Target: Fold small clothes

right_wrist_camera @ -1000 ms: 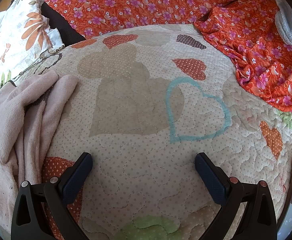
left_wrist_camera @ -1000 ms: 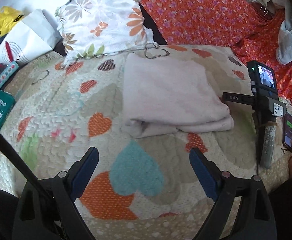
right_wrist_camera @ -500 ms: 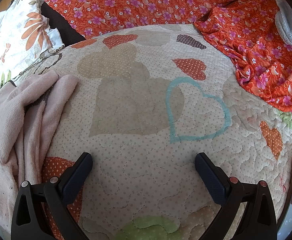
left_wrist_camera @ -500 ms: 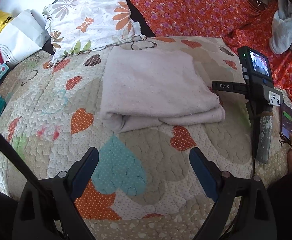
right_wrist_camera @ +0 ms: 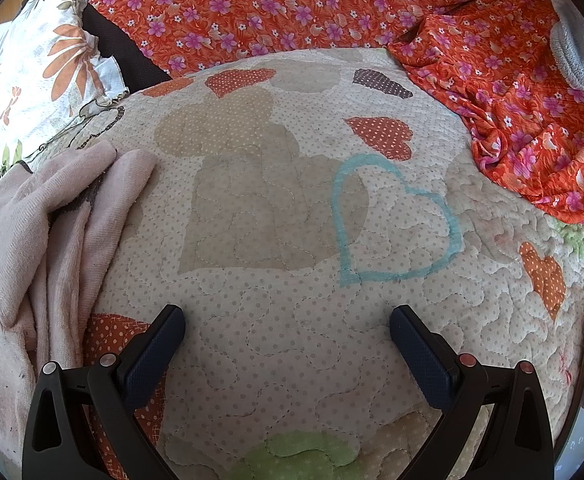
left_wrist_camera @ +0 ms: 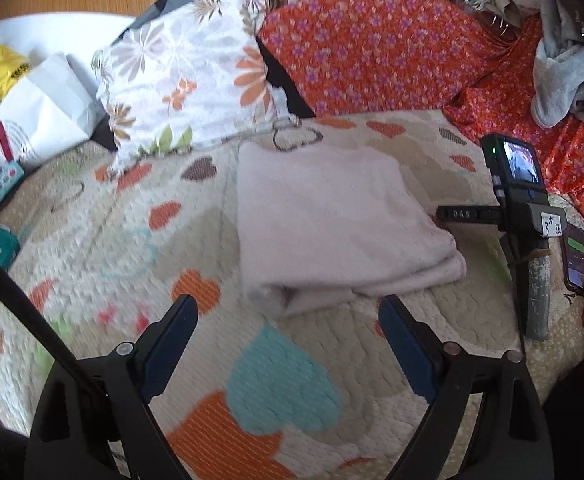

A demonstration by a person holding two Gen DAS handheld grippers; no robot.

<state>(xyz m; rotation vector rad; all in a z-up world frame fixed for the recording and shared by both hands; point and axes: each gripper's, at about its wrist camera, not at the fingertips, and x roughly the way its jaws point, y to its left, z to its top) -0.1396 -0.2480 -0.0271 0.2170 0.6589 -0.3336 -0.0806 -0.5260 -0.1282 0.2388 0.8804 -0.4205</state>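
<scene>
Left wrist view: the folded pink garment (left_wrist_camera: 332,224) lies on the heart quilt (left_wrist_camera: 104,248), just ahead of the left gripper (left_wrist_camera: 288,320), whose jaws gape empty. The right gripper (right_wrist_camera: 288,332) rests beside it, also spread and empty. A good grab, I judge, takes all layers of the near edge together.

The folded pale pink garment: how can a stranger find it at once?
Look at the heart-patterned quilt covering the bed. Near its middle, just below the white flowered pillow, lies the folded pale pink garment. It is the only plain, unpatterned cloth lying on the quilt.
</scene>
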